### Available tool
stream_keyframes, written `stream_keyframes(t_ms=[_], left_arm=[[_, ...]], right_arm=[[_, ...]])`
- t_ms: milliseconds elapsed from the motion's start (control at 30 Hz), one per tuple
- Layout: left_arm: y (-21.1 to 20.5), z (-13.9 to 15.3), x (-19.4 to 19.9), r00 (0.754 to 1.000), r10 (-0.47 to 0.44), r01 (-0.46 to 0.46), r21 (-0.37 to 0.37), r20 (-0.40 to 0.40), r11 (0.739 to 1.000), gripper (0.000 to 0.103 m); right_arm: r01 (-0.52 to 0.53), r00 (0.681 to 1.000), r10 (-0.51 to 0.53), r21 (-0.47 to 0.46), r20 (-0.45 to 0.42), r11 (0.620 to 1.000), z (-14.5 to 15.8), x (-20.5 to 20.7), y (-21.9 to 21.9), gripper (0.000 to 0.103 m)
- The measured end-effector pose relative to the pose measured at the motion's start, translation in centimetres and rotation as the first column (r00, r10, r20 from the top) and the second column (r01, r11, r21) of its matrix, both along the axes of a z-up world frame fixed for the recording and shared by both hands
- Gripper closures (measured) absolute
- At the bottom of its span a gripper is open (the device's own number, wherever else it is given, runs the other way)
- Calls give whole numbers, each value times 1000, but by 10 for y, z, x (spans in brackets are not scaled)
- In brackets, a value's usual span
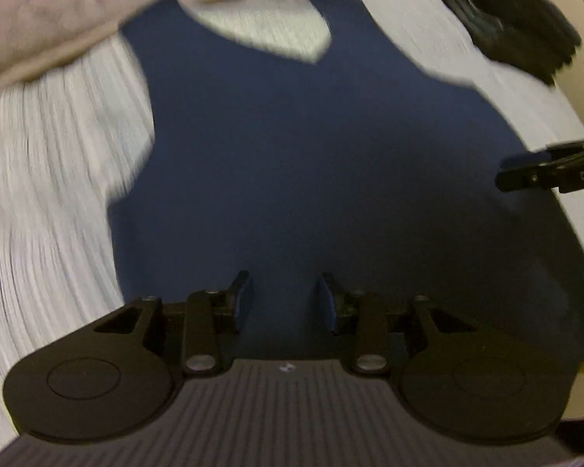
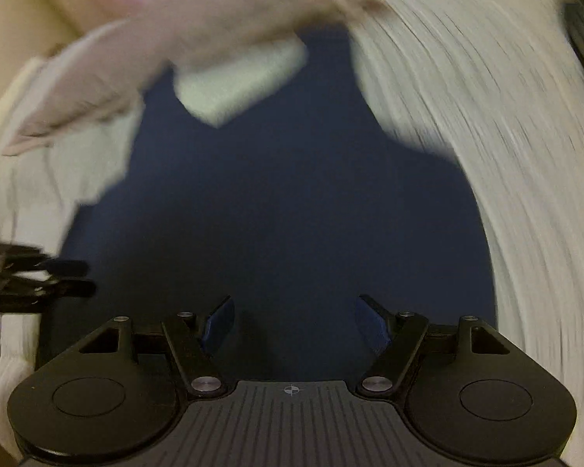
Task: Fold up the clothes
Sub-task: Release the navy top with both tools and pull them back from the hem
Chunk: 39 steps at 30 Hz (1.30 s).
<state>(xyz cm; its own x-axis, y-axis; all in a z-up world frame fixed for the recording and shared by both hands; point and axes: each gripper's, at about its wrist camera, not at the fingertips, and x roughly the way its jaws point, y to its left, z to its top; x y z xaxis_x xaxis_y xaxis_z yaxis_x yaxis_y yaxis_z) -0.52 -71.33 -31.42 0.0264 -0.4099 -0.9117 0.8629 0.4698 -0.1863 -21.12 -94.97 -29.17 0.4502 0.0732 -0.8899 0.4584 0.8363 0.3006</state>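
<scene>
White bedsheet around navy vest

The top is dark blue all over, with no pattern. It lies on a white cover with thin grey stripes, next to a pale pinkish-beige cloth and a black pile. Both grippers are black with blue pads.

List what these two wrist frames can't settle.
- Navy vest hem: hidden behind the left claw body in the left view, and behind the right claw in the right.
- Dark pile: blurred, cut by the left view's edge.
- Beige cloth: motion blur in the right view, type unclear.
</scene>
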Motion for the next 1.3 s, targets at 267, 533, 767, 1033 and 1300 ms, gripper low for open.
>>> stream_keyframes(t_ms=[267,533,767,1033,1300], left_arm=[[83,10,-45,1000,-22,22,63,-1,998,66],[146,34,-77,999,19,-22,146,28,989,65],[195,76,-119,990,120,-127,84,74,988,60],[218,116,-193,984,175,-177,60,39,982,42],[217,130,-227,989,148,-147,67,-13,987,30]], right_arm=[[37,989,-52,-108,-141,993,9,-97,68,31],[122,937,-179,-198,-300,972,29,-133,108,31],[139,968,-173,-189,-182,972,66,-150,155,31],[154,976,-175,-159,-128,975,102,-196,215,11],[232,962,-250,-155,-110,960,130,-242,240,5]])
